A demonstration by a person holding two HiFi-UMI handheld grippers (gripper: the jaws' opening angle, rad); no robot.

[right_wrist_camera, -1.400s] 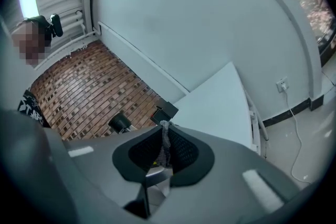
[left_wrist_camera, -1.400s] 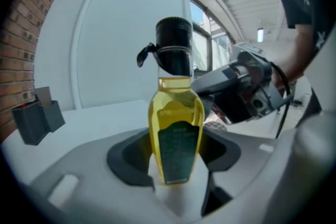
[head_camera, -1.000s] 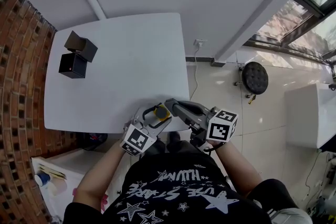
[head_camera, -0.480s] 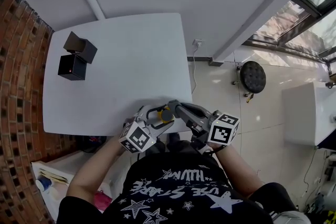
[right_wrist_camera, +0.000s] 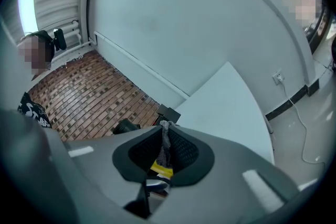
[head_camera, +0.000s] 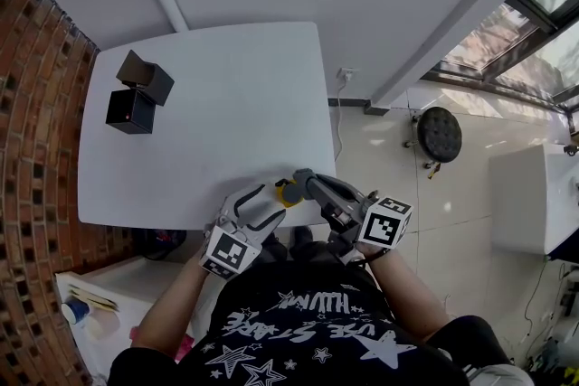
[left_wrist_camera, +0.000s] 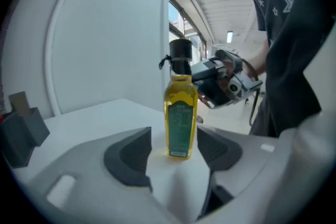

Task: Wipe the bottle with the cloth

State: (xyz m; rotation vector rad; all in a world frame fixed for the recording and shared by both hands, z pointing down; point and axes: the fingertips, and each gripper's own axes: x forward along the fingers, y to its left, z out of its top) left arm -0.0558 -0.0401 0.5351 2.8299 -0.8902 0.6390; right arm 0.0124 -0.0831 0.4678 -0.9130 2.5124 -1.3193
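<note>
- Bottle (left_wrist_camera: pixel 181 113): yellow oil, black cap; upright on the table (head_camera: pixel 208 104), long axis vertical.
- Left tool (head_camera: pixel 261 202): jaws opening, flanking the bottle's base, pads off the glass.
- Right tool (right_wrist_camera: pixel 164 152): clamped on the cloth (right_wrist_camera: pixel 165 139), level with the bottle's neck on its far side, seemingly just short of touching. Likely the nearer one for wiping.

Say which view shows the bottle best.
Left gripper view: the whole bottle, upright, cap to base. Head view shows only its top from above. Right gripper view shows just a yellow sliver, likely the bottle, below the cloth.
</note>
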